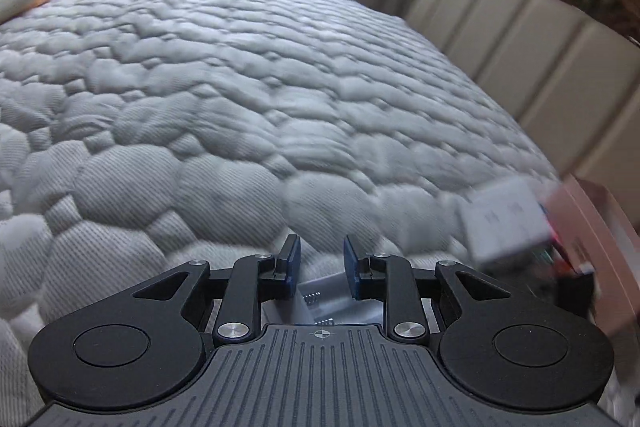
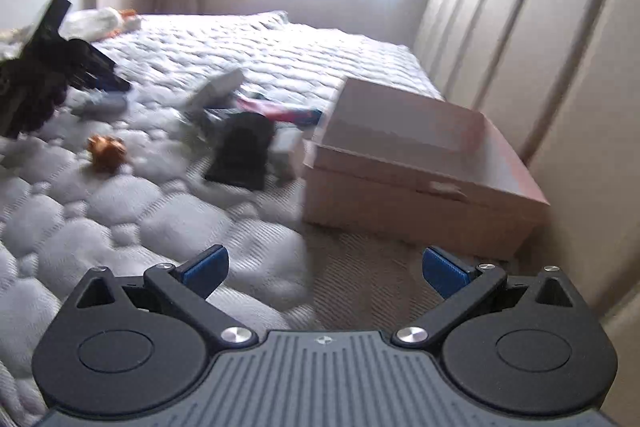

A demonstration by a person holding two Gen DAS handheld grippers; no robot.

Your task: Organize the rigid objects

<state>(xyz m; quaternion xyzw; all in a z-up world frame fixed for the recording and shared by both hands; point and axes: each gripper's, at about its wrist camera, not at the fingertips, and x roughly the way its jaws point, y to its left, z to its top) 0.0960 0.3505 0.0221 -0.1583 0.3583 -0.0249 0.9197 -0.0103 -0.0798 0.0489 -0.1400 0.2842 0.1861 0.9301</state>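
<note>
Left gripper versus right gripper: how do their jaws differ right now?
The left gripper has its jaws narrow, with a pale grey item showing just below the pads; whether it is gripped is unclear. The right gripper has its jaws spread wide with nothing between them. Both hang over the quilted mattress and have blue pads.

A wide stretch of quilted mattress point(image 1: 208, 75) lies bare ahead of the left gripper point(image 1: 322, 261), free for passage as far as the window wall. On the right, the padded headboard point(image 2: 540, 67) closes that side, and the open pink box point(image 2: 420, 163) sits just beside it. Left of the box a blurred clutter blocks the middle: a black object point(image 2: 242, 151), a white box point(image 1: 504, 219), and a small orange item point(image 2: 106, 151) lying apart.
</note>
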